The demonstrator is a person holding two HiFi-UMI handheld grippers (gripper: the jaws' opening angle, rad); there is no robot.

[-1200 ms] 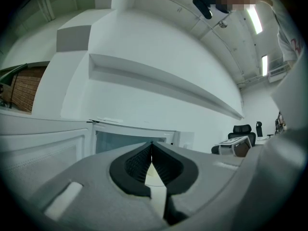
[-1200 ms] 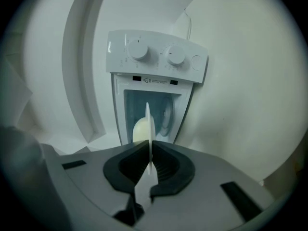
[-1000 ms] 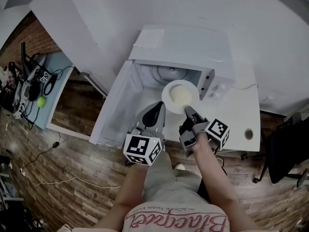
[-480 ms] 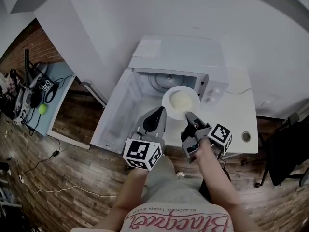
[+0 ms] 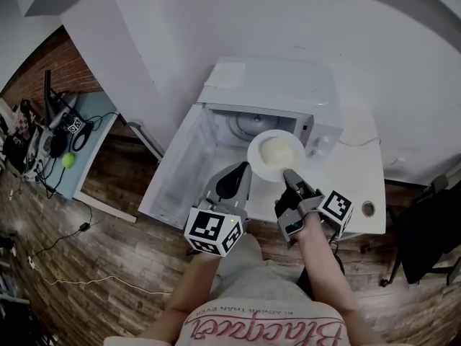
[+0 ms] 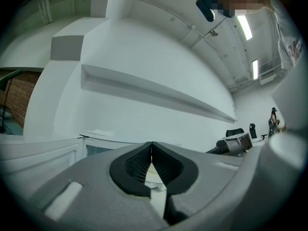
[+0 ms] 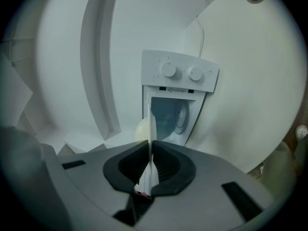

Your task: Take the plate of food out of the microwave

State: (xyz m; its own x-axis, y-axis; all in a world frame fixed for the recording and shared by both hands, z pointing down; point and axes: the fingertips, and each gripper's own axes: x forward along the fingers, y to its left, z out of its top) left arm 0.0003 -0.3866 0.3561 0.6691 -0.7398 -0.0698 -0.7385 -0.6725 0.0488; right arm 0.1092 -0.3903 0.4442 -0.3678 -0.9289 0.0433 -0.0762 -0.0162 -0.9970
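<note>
R gripper point(image 5: 287, 173) is clamped on the near rim of the plate point(image 5: 274, 152). The plate w/ food lies straight ahead of my jaws, at the microwave point(image 5: 270, 92) mouth. L gripper point(image 5: 242, 169) is closed and empty, just left of it, so I reckon R pulls back toward me.

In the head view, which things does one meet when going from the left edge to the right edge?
Green ball → microwave door → plate → table hole

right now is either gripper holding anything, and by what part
The right gripper grips the plate of food by its near rim; the left gripper is shut on nothing.
</note>
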